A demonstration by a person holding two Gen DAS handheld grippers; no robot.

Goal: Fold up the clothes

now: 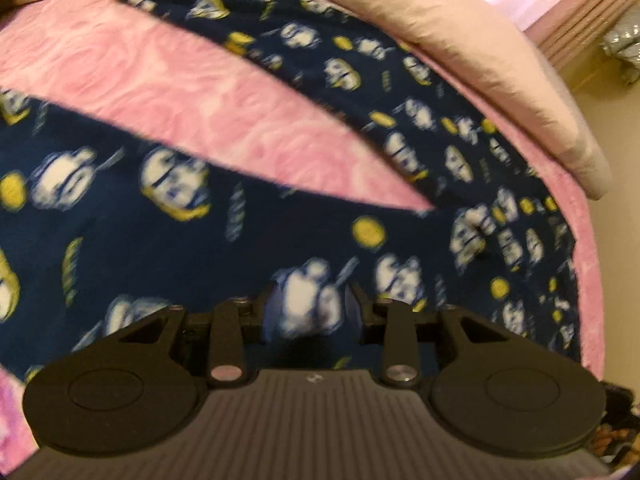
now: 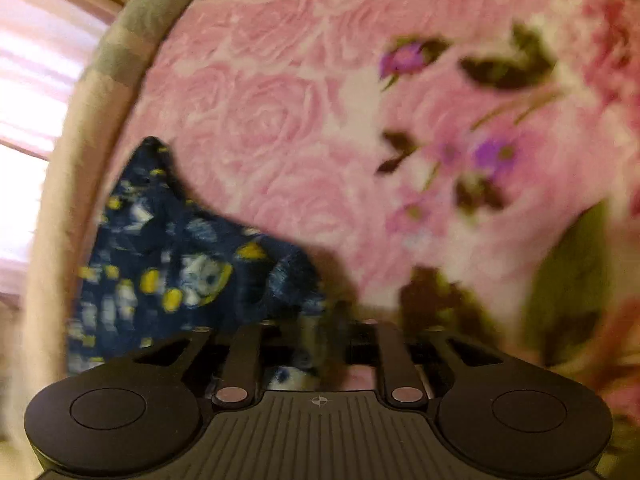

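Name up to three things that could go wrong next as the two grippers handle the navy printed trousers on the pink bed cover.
1. The right gripper seems to pinch only a corner of the navy printed trousers; it may slip free.
2. The left gripper stands open over flat cloth, so closing might also catch the pink bed cover.
3. The two legs lie splayed apart; folding now could leave them misaligned.
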